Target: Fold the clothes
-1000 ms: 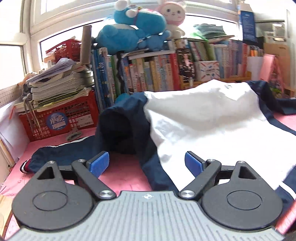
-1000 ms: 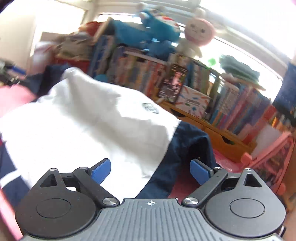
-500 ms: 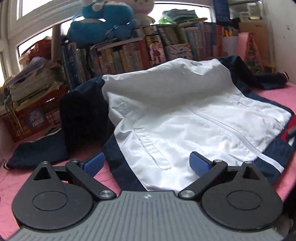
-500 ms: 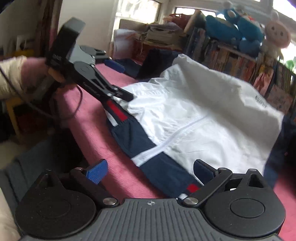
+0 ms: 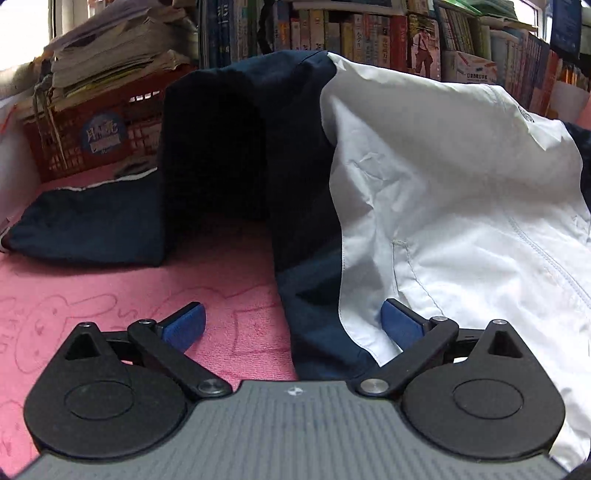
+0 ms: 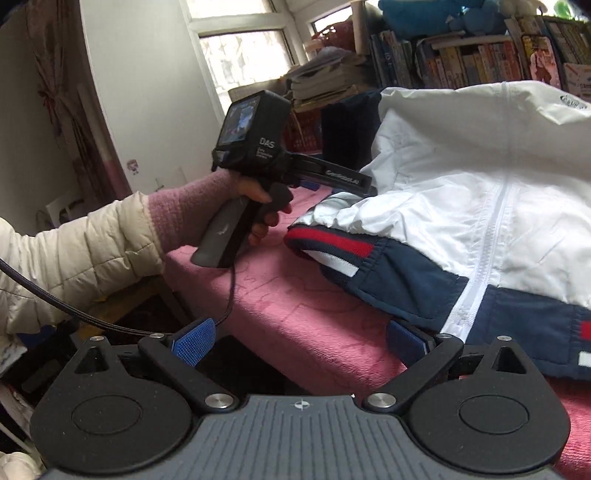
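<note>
A white and navy jacket lies zipped and front up on the pink bed cover. One navy sleeve stretches out to the left. My left gripper hovers low over the jacket's navy side panel. Its jaws are opening, the fabric edge lies between them, and the pads do not press on it. My right gripper stands open at the bed's front edge, its right finger beside the navy hem. In the right wrist view a hand holds the left gripper near the striped hem corner.
A red crate under stacked papers stands at the back left. A row of books lines the back, close behind the jacket. The bed's front edge drops off to dark floor. A window is on the far wall.
The left gripper has come down and closer to the jacket's left side, its jaws a little wider. The right view has swung left, so the hand with the left gripper now shows.
</note>
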### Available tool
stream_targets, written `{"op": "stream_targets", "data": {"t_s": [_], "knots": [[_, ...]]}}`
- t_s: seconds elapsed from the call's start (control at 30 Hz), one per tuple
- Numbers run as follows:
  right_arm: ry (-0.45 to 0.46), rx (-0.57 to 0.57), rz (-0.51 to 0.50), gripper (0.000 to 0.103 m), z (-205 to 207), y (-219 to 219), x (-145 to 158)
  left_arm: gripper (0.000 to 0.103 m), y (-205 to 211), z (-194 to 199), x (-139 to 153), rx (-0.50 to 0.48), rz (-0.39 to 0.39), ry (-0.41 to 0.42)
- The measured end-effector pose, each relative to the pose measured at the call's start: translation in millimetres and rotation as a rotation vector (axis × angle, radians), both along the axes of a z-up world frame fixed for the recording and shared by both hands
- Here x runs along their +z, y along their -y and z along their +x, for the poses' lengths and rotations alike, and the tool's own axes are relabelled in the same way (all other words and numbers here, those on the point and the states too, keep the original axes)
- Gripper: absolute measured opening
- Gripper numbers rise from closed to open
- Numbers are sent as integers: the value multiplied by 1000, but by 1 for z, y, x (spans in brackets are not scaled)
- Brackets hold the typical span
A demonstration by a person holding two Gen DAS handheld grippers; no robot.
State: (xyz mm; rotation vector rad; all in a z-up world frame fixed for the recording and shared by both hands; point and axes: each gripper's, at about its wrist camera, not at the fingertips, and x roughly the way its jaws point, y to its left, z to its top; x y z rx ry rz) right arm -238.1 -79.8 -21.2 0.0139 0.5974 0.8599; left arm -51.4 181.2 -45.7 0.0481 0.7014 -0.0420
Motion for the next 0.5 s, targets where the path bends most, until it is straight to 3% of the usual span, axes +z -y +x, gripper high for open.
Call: {"op": "stream_targets", "data": {"t_s": [0.07, 0.2, 0.33, 0.5], "knots": [[60, -68, -22, 100, 2, -2, 1, 103, -4, 1, -1, 2, -23, -8], [128, -129, 42, 102, 15, -2, 11, 103, -5, 0, 0, 2, -21, -8], [195, -78, 57, 103, 34, -19, 18, 103, -3, -1, 0, 1, -20, -10], [227, 28, -32, 103, 49, -55, 11, 103, 1, -3, 1, 0, -19, -11]]}}
